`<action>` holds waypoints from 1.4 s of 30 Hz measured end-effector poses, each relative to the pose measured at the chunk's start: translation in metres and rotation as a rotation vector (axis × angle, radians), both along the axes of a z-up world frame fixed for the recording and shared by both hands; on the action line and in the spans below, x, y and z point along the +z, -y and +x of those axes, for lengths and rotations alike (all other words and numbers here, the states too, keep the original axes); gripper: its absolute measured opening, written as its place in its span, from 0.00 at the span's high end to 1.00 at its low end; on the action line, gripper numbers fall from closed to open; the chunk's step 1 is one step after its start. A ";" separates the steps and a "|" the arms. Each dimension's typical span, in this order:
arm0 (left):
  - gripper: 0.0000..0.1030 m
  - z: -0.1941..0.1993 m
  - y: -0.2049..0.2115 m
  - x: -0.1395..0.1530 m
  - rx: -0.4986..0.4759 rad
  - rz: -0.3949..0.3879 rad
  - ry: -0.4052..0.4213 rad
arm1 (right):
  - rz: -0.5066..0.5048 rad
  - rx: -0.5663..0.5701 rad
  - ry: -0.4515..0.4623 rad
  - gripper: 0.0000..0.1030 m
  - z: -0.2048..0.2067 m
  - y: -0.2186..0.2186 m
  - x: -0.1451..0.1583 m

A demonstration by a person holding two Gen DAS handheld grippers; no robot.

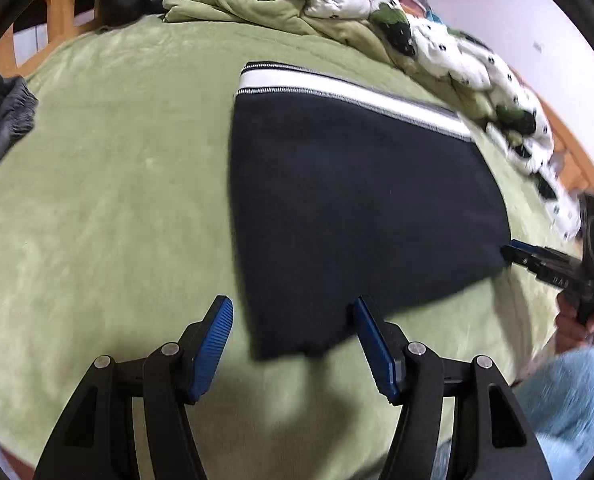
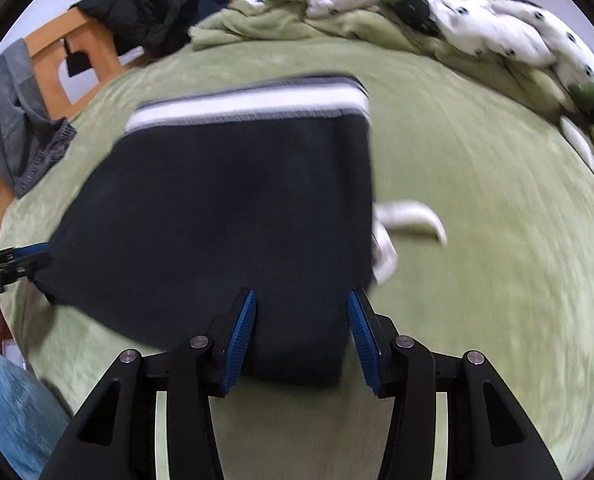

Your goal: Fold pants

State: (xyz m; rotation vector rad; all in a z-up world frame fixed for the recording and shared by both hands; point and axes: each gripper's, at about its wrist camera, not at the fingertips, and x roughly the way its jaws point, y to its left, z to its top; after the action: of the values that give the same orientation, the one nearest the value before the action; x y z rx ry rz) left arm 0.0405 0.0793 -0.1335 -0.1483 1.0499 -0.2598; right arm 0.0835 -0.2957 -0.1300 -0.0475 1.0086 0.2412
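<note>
Dark folded pants [image 1: 357,200] [image 2: 225,216] lie flat on the green blanket [image 1: 109,184], their white-striped waistband [image 1: 337,92] at the far edge. My left gripper [image 1: 293,308] is open above the pants' near left corner, with the fabric lying loose between its blue pads. Over the near right part of the pants my right gripper [image 2: 302,298] is open too, its pads clear of the cloth. Each gripper shows in the other's view: the right one [image 1: 513,252] at the pants' right corner, the left one [image 2: 25,256] at the left corner. A white drawstring [image 2: 409,216] sticks out on the right side.
A rumpled white spotted quilt [image 1: 457,52] and a green cover [image 2: 257,24] are heaped along the far side. A grey garment [image 2: 21,120] and black clothing [image 2: 137,8] hang on the wooden bed frame [image 2: 57,52]. A person's jeans leg [image 1: 569,400] is at the near edge.
</note>
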 end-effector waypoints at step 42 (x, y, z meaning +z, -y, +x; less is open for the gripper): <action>0.34 -0.136 0.041 0.121 0.138 0.013 0.285 | 0.103 -0.168 0.244 0.15 -0.181 -0.037 0.140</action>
State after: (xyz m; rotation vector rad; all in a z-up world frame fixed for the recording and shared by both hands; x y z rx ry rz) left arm -0.0952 0.0384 -0.0128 -0.1656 0.7548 -0.1437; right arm -0.0974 -0.2584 0.0100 0.0990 0.7514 0.1290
